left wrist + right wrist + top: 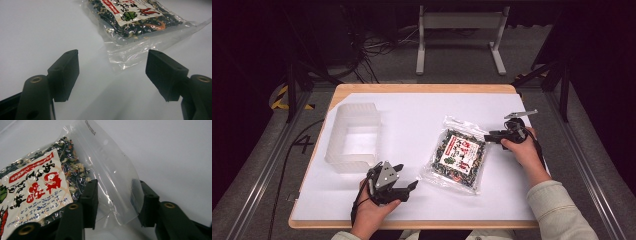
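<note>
Pinching the clear top flap of the transparent plastic pouch of dark dried mix with the red-and-white printed label [458, 154] is the step I'm on. The pouch lies flat on the white table sheet [412, 200], right of centre in the high view. The right gripper [492, 136] sits at the pouch's upper right corner; in the right gripper view its jaws stand on both sides of the empty clear flap [112, 182], partly closed, but I can't tell if the pads press the film yet. To do it well I'd bite on the bare film only, w/o catching the bulky filled part, and close fully before lifting, since slick plastic may slip. The left gripper [405, 179] rests spread wide, holding nothing, at lower centre, near the pouch's lower left corner. The translucent white plastic box [353, 137] stands at centre left, well apart from the pouch, prob. the drop spot.
</note>
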